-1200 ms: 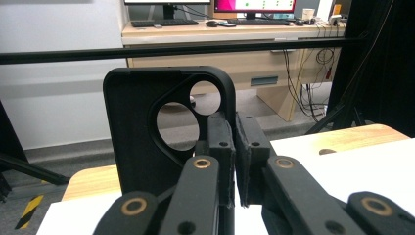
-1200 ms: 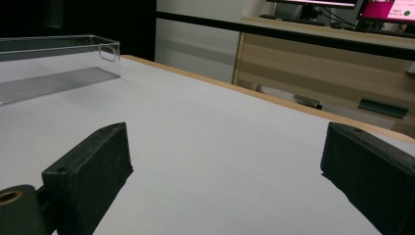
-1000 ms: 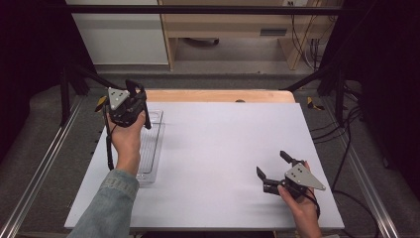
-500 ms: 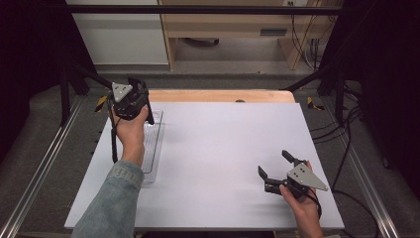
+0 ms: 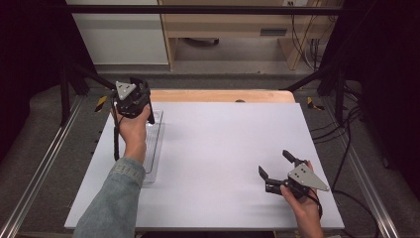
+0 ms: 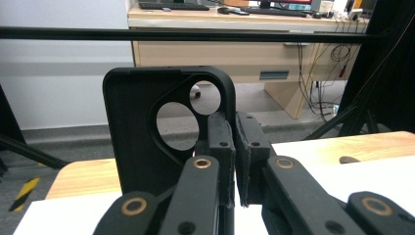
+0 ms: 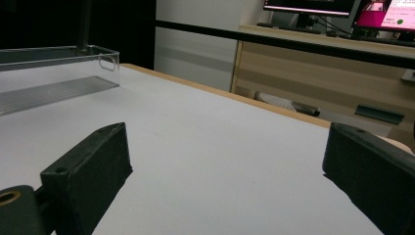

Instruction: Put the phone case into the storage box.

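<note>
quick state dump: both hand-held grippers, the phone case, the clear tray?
left hand-held gripper: shut on the phone case, held over the tray's far end.
phone case: black, upright, clamped by one edge, camera cutout at top.
right hand-held gripper: open, nothing between the jaws, low over the white table.
clear tray: upright on the table, nothing visible inside it.

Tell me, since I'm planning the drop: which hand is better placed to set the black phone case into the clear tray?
Left. The left tool is shut on the phone case, above the clear tray. The right tool is open and empty, far across the table.
</note>
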Available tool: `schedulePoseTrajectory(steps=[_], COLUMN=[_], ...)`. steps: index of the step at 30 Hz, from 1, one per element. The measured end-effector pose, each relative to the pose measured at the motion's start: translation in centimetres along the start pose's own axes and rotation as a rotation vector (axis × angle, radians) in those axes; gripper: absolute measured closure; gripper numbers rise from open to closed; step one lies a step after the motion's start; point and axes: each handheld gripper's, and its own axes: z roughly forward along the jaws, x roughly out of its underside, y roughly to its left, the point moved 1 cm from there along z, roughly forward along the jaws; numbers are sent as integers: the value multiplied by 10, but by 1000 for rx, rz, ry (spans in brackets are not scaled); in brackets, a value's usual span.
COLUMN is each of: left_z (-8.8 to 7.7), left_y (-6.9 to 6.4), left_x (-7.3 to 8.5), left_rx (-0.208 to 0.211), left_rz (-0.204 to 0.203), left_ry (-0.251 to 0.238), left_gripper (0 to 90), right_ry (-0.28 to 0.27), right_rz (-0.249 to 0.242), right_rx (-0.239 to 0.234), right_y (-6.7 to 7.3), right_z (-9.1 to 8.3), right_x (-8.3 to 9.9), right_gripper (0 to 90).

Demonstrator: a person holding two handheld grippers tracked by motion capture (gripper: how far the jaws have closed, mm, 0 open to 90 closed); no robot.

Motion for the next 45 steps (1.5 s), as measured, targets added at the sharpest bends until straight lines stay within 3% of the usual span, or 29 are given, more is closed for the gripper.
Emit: schedulePoseTrajectory(steps=[3,6,11,16,24,45], left_z=[0,0,0,0,2,4], left_y=[-2,-5,-8,-5,-6,1], left_x=[0,0,1,2,5,11], left_rx=[1,-13,-7,-6,-1,-20], left_rz=[-1,49,76,42,25,26], left_ry=[3,5,10,13,23,45], left_gripper=[864,864,864,864,864,864], right_ry=[-5,-6,-5,-5,-6,-5], right_rz=[5,10,9,9,11,15], right_rx=[-1,2,3,1,2,-1], right_y=[-1,-2,-2,-1,-2,-2], right_z=[-1,-2,-1,-1,-1,-1], right_x=[0,0,-1,-1,-1,0], right_gripper=[43,43,43,43,44,43])
